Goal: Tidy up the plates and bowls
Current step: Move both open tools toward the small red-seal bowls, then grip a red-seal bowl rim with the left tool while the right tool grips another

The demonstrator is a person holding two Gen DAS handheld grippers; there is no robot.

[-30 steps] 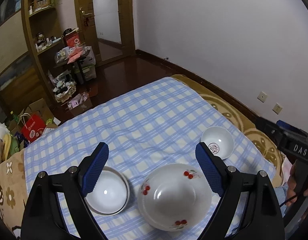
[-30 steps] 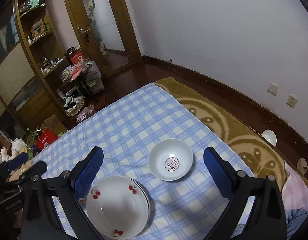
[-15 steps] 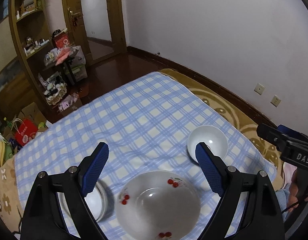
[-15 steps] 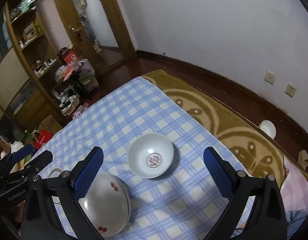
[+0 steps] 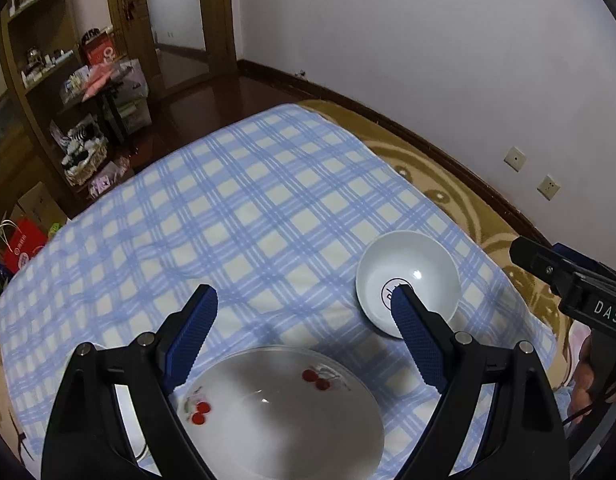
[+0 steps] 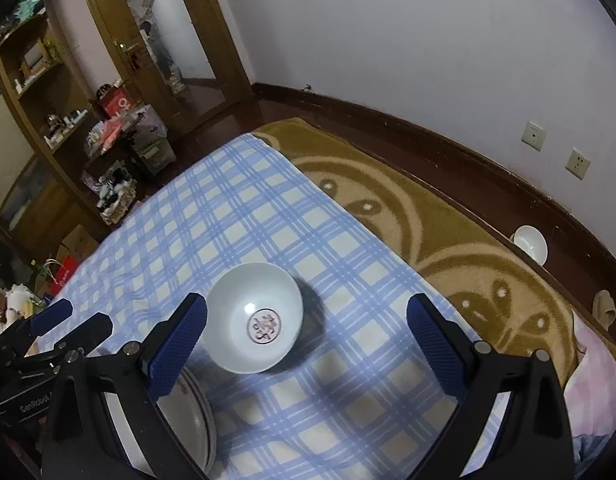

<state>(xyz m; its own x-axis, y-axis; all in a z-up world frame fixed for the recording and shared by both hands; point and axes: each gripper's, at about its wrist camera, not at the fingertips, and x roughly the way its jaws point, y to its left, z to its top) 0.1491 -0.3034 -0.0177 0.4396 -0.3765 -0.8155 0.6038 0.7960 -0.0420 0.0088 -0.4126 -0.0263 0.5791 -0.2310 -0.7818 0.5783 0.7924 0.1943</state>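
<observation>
Left wrist: blue-check cloth [image 5: 244,208] over tan blanket [image 5: 440,184], white wall [image 5: 428,40], wood door [image 5: 176,20]

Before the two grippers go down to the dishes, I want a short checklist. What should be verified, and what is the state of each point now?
1. Left gripper open, nothing between its fingers: ok.
2. Right gripper open, nothing held: ok.
3. Small bowl upright on the checked cloth: ok.
4. Small bowl centred between the right fingers: not ok, it sits near the left finger.
5. Cherry plate below the left gripper, nothing lying in it: ok.
6. How many plates are stacked under the cherry plate: cannot tell.
</observation>
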